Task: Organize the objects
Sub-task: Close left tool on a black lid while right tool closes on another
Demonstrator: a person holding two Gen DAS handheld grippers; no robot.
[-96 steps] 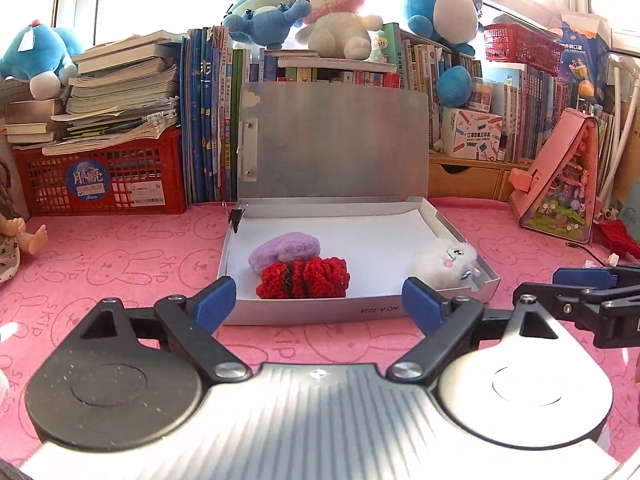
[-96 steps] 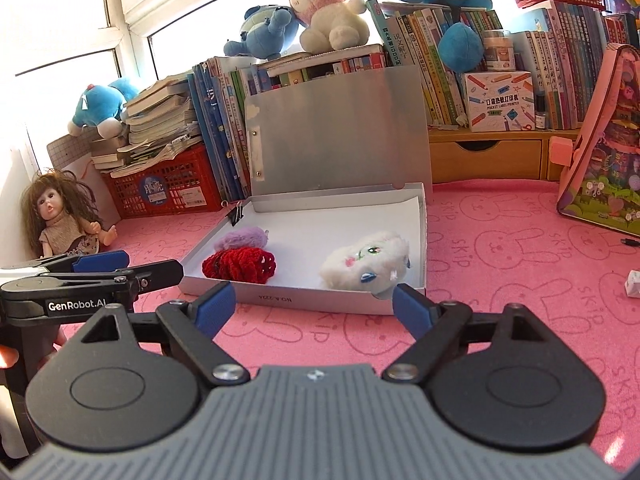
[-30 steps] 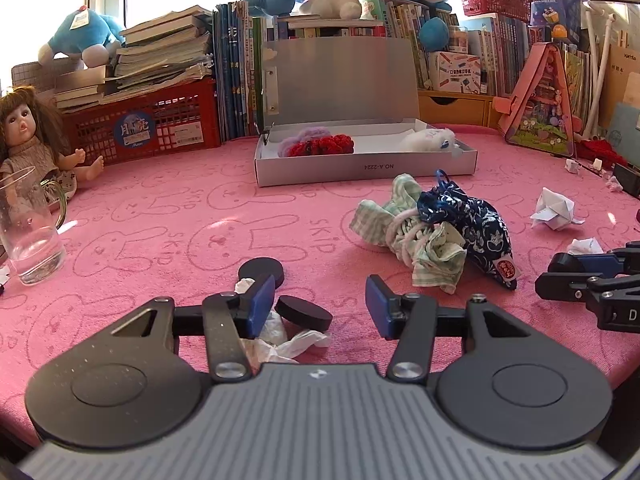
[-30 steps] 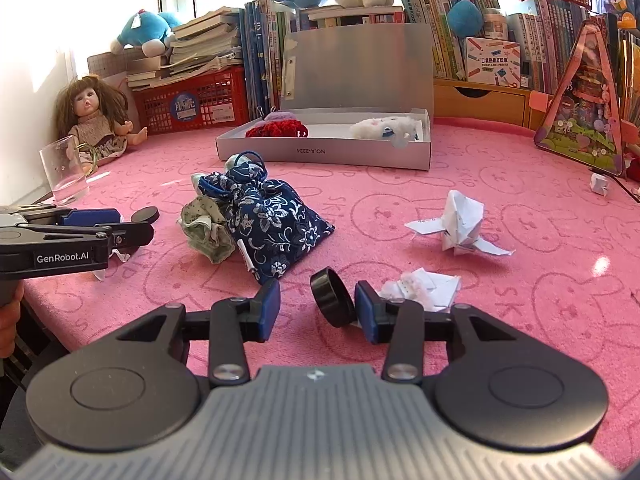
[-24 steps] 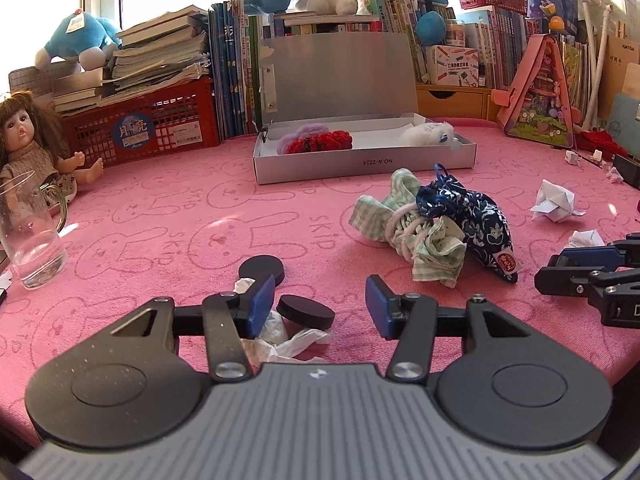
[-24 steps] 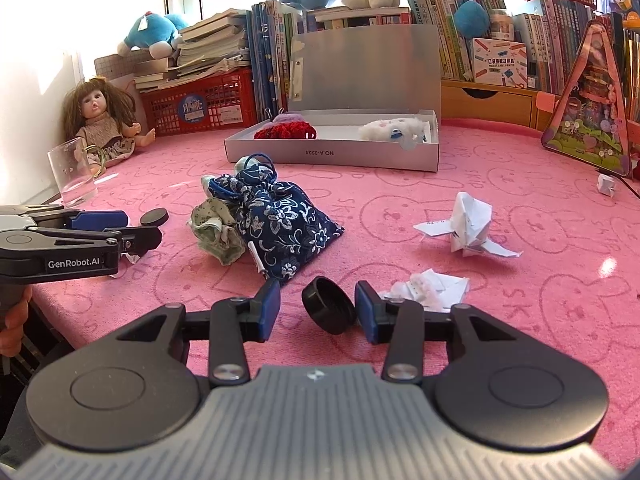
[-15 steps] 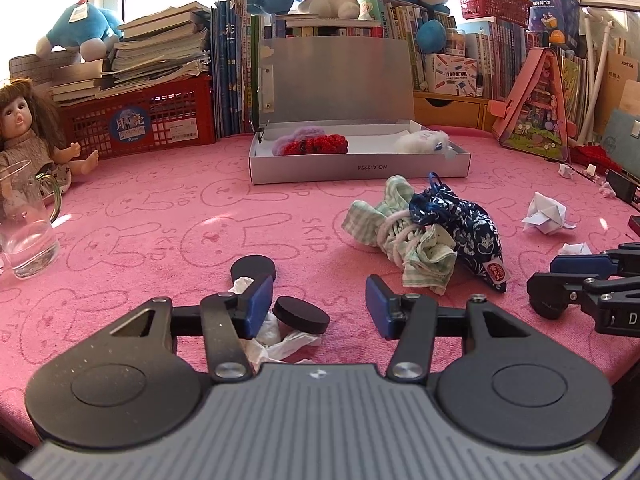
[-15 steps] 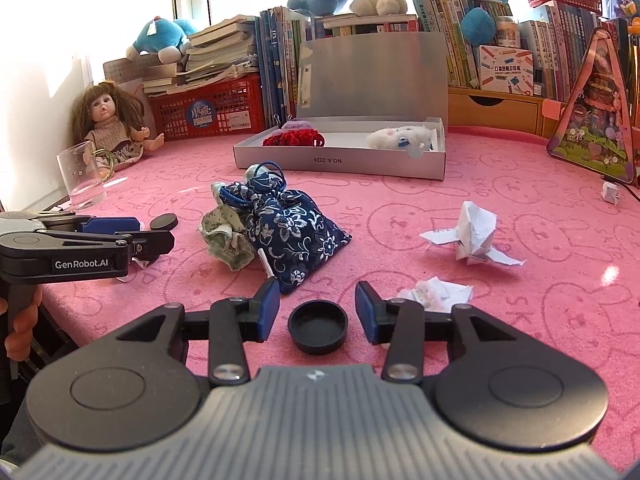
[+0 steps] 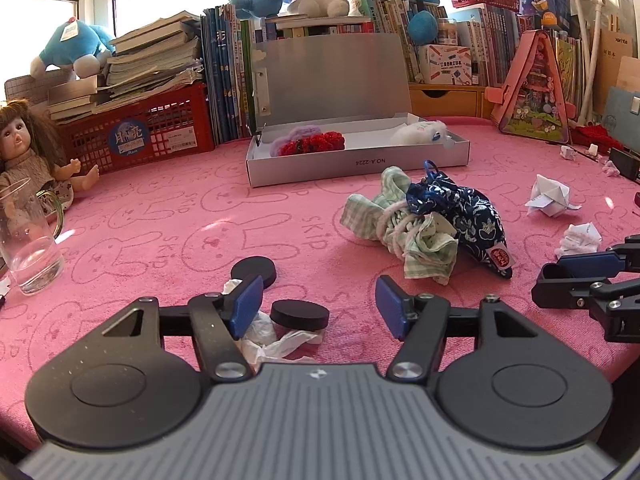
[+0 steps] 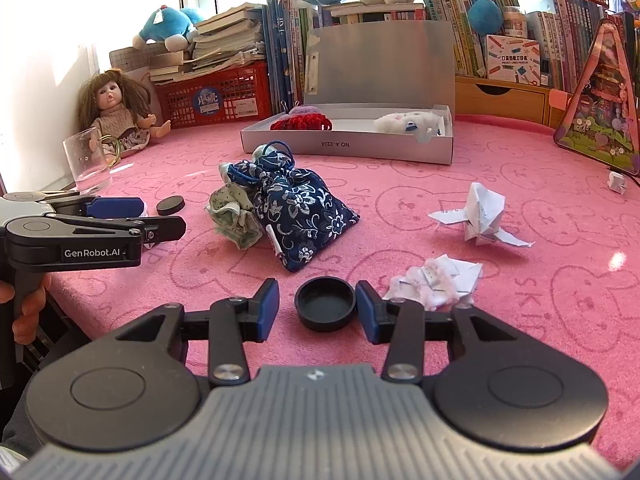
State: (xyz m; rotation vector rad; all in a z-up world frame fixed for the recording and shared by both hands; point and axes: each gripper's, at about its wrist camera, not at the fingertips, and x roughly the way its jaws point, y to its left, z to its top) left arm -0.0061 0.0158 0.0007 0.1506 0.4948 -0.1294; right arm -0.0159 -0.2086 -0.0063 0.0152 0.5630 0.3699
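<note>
While left tongs (image 9: 318, 306) spread wider, flat black disc (image 9: 299, 313) loose between; right tongs (image 10: 316, 310) apart, hollow round cap (image 10: 325, 308) unclamped on fuzzy pink counter (image 10: 520, 184).

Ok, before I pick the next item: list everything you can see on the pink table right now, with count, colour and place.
box: 1, grey, lid open, back centre
knitted pieces: 2, red and purple, in the box, left end
plush toy: 1, white, in the box, right end
drawstring bag: 1, navy floral, centre
checked cloth: 1, green-white, against the bag
round caps: 3, black; two near crumpled tissue, one hollow side up
paper pieces: 2, white, right
glass cup: 1, clear, left
doll: 1, brown hair, back left
left hand-held gripper: open, cap between the pads, jaws just opened wider
right hand-held gripper: open around the hollow cap
</note>
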